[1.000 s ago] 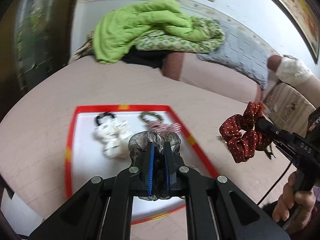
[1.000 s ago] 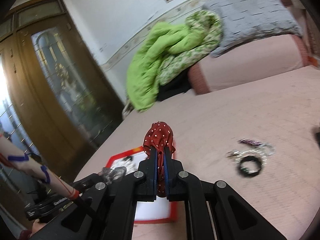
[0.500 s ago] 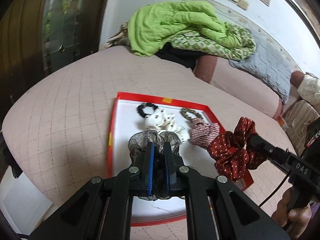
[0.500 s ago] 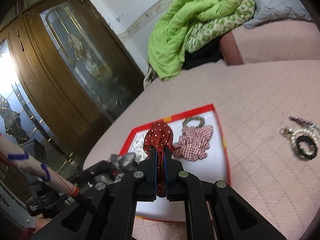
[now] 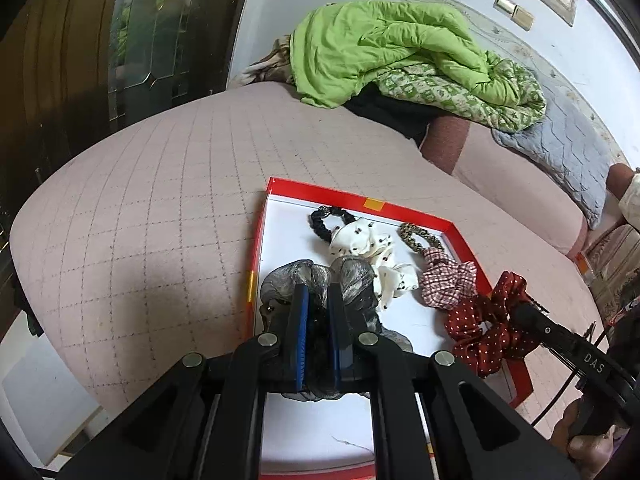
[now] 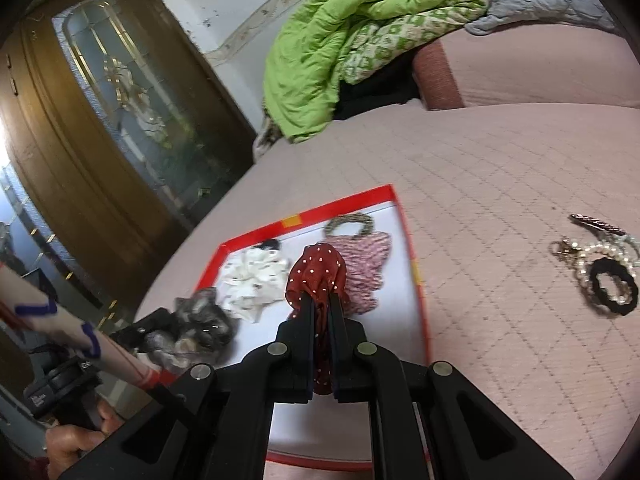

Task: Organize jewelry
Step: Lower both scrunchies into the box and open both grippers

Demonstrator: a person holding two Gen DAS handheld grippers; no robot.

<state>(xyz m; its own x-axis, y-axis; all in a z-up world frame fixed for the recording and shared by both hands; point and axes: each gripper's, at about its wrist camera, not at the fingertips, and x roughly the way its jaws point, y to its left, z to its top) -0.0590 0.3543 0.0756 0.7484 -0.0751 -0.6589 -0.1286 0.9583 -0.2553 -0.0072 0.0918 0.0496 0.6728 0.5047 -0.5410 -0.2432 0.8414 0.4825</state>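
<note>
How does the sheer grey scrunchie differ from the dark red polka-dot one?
The sheer grey scrunchie is see-through gauze; the dark red polka-dot scrunchie is opaque with white dots. The grey one is pinched in the left gripper, the red one in the right gripper. Both are held over the red-rimmed white tray.

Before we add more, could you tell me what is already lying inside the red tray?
Inside the red tray: a white dotted scrunchie, black one, leopard-print one and checked one. The near floor is hidden behind the grippers.
</note>
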